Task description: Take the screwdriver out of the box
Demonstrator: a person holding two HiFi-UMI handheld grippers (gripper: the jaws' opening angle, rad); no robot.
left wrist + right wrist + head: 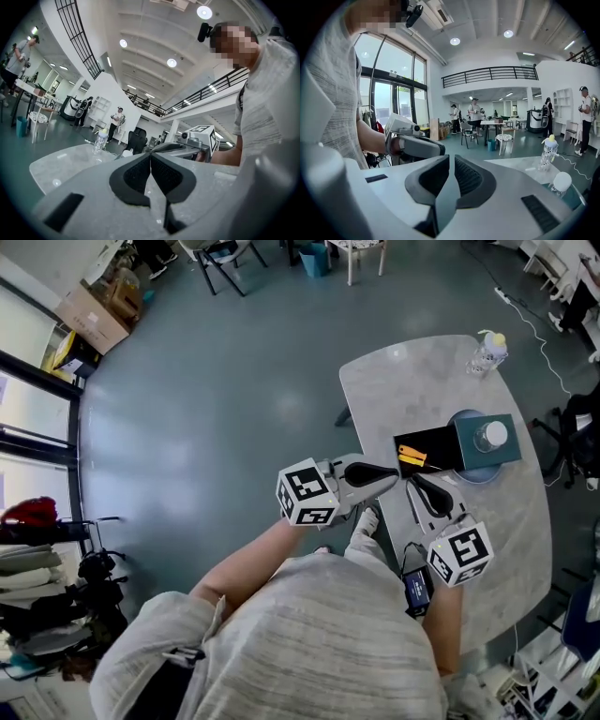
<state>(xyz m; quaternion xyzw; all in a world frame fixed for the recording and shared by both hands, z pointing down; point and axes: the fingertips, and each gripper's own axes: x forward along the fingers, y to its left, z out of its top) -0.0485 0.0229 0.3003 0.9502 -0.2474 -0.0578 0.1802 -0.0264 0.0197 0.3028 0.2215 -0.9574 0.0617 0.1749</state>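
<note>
A black open box [427,448] lies on the grey marble table [412,381], with an orange-handled screwdriver [412,457] inside it at its near left. Both grippers hover just in front of the box, tips close together. My left gripper [395,475] is shut and holds nothing; its pads meet in the left gripper view [150,159]. My right gripper [413,482] is shut and empty too, its pads closed in the right gripper view [451,161]. Each gripper view shows the other gripper beside it; neither shows the box.
A teal box [486,441] with a white round object [493,435] on top stands right of the black box, over a blue disc [480,472]. A clear bottle [488,351] stands at the table's far edge. Chairs, tables and several people are farther off.
</note>
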